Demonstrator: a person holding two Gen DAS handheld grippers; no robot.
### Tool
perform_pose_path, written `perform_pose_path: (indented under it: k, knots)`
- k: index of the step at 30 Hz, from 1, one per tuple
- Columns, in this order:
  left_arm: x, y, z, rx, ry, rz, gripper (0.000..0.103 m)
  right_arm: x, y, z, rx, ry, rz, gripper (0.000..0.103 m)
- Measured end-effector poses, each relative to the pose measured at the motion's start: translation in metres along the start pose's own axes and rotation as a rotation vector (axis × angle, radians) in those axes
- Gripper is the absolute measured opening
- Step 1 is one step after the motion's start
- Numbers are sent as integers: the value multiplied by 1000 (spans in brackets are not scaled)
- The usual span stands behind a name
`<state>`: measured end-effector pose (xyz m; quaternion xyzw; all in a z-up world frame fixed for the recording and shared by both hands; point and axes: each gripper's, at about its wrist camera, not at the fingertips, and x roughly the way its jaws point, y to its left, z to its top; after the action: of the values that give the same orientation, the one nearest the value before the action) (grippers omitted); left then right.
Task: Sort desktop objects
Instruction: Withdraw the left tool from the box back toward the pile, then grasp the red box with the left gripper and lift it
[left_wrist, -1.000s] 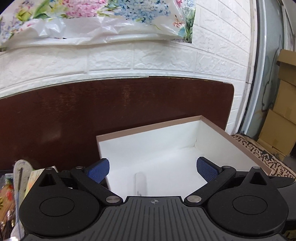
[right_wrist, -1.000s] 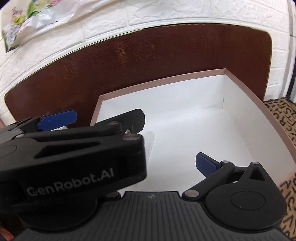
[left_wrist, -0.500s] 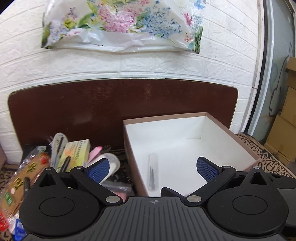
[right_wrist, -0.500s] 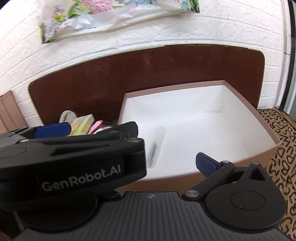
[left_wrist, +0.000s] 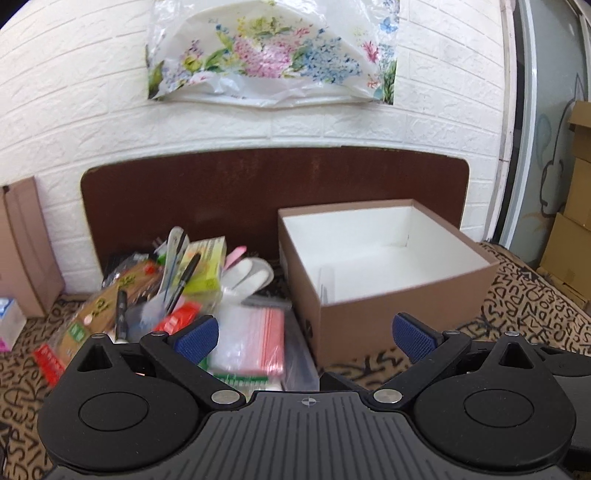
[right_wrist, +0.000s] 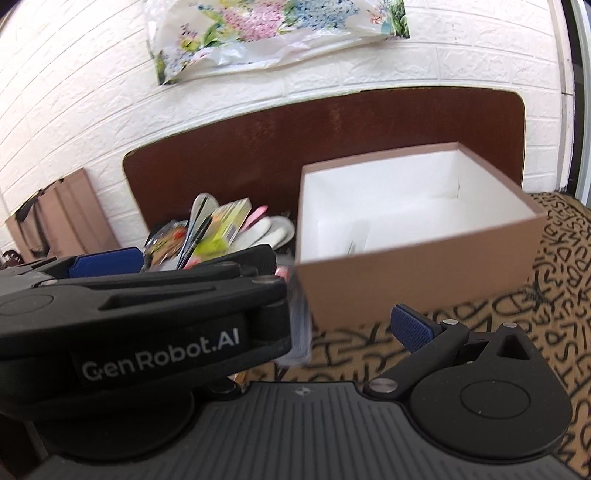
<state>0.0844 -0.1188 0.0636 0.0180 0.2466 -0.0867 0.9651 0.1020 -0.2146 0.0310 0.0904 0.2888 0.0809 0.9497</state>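
A brown cardboard box (left_wrist: 406, 306) with a white inside stands at centre right; it also shows in the right wrist view (right_wrist: 424, 266). A clear tube holding pens (left_wrist: 327, 282) lies in it. Left of the box is a pile of loose objects (left_wrist: 177, 288): a yellow-green carton (left_wrist: 207, 267), black pens, a white spoon, a red-striped plastic bag (left_wrist: 255, 339). My left gripper (left_wrist: 306, 336) is open and empty, hanging back from the box and pile. My right gripper (right_wrist: 258, 310) is open and empty; the left gripper's body (right_wrist: 140, 314) hides its left finger.
The box and pile rest on a letter-patterned cloth (left_wrist: 535, 302). A dark brown board (left_wrist: 258, 192) and a white brick wall stand behind. A tan cardboard piece (left_wrist: 26, 251) leans at far left. Stacked cartons (left_wrist: 576, 221) are at far right.
Both grippers have pulled back and up from inside the box, so the whole box and the pile left of it are in view. The clear tube stays in the box.
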Motion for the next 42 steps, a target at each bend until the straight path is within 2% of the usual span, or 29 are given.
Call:
perform_pose_path:
  k: [4,8,11,15,19,23,27,34,39,42]
  knots:
    - [-21,14,-30,-13,14,-7,103,-8,12,-22,-25,38,12,103]
    - [-37,35,-69,-45,41,3,103,-9,31,-52,-121,85,81,103]
    - [-41,53,-94,-89,67,13,103,0,45,-75,-183,121,88,103]
    - [-37,73,-110,-107,82,19,103,11,54,-95,-186,164,116,103]
    - [-28,92,-110,-111,83,19,103,23,54,-105,-151,172,154,103]
    - [-14,113,-101,-146,74,15,103,39,54,-101,-134,161,163,103]
    - [2,131,-95,-172,55,14,101,54,61,-94,-179,126,194,102]
    - [36,153,-90,-225,98,-24,91,86,81,-88,-243,128,266,96]
    - [47,161,-89,-228,104,-44,91,104,100,-86,-348,84,308,96]
    - [54,165,-88,-224,115,-61,89,116,105,-83,-357,78,319,93]
